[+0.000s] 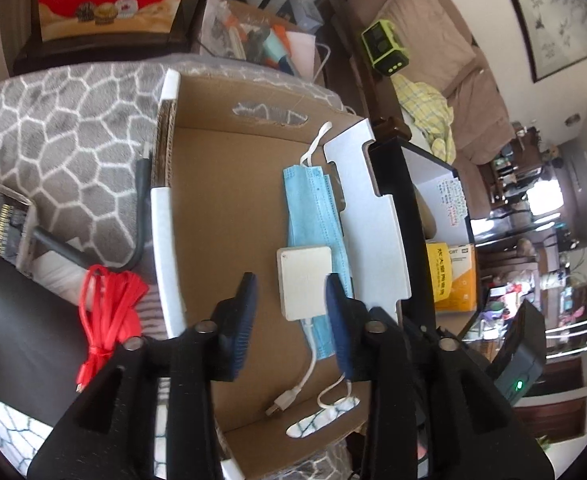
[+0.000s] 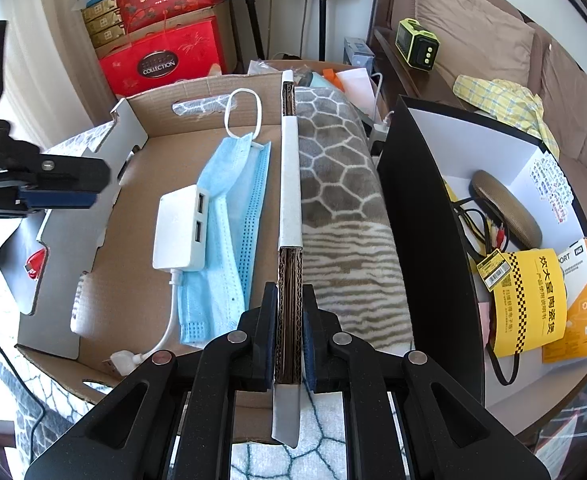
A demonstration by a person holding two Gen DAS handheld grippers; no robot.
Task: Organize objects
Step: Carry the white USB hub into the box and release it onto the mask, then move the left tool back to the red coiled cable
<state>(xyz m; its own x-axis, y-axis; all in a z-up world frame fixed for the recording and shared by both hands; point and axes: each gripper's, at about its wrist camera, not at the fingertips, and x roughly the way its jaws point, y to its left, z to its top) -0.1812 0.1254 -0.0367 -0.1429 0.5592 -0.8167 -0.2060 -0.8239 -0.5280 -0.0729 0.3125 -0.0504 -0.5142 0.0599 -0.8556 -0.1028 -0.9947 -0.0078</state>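
left wrist view: the left claw hangs spread over the floor of an open cardboard box, its blue-padded fingers apart with nothing pressed between them. a white usb hub lies flat on the box floor just past the fingertips, near the right wall, resting partly on a blue face mask that stretches along that wall. the hub's white cable runs back toward the near wall and ends in a plug by the handle cut-out. a white-faced flap stands along the box's right side. outside the left wall, a coiled red cable lies on a grey patterned blanket.

right wrist view: the right claw is pressed together on the corrugated edge of the box's right wall, one pad on each face of the cardboard. inside the box, the usb hub sits on the mask near the middle of the floor, ports facing the far wall. the left claw hovers above the left flap. beyond the clamped wall, the blanket lies beside a black bin holding a yellow packet and an orange box.
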